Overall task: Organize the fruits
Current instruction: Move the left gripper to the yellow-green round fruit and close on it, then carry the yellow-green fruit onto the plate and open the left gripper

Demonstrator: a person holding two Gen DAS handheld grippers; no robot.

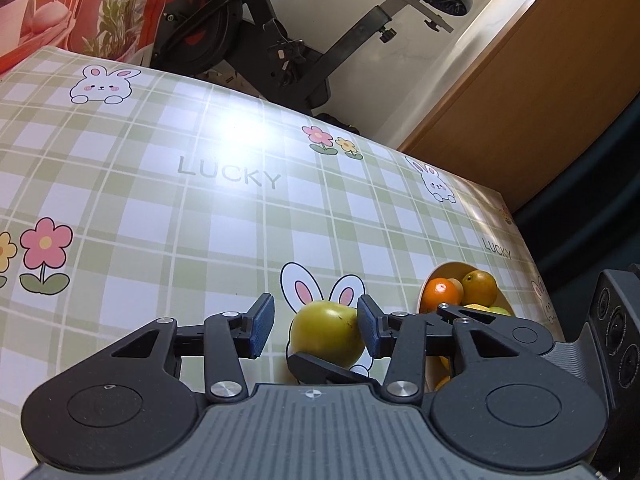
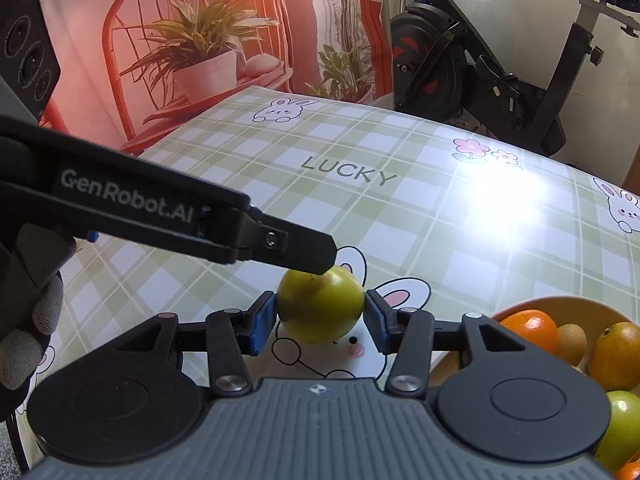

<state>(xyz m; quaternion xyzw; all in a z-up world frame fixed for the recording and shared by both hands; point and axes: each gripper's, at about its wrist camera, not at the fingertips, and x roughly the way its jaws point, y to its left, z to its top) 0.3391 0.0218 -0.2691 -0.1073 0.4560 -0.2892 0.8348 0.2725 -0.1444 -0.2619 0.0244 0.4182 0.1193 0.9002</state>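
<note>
1. The green fruit (image 2: 320,307) sits on the checked tablecloth (image 2: 360,208), right on a printed bunny, just left of the bowl (image 2: 560,305). It's the only loose fruit I can see, so my guess is it's the one headed for the bowl.

2. The right gripper (image 2: 320,322) has its blue pads on both sides of the fruit, and both look like they're touching the skin. I'd call that clamped on it, though how firmly is hard to say.

3. The left gripper (image 1: 316,330) is spread apart. In its own view one pad sits against the fruit (image 1: 328,332) and the other is well clear. From the right wrist view, a left finger (image 2: 304,254) lies across the top of the fruit. To me that looks like steadying it so it doesn't roll while the other side grabs.

4. The bowl already holds an orange (image 2: 530,330), a small brown fruit (image 2: 572,342), a yellow-orange one (image 2: 618,354) and a green one (image 2: 622,432). It's pretty full, so the drop will need a free spot.

5. A gloved hand (image 2: 28,320) shows at the left edge, holding the left tool.

6. Risk as I see it: round fruit, flat pads, could squirt out if the left finger gets in the way on the lift.
</note>
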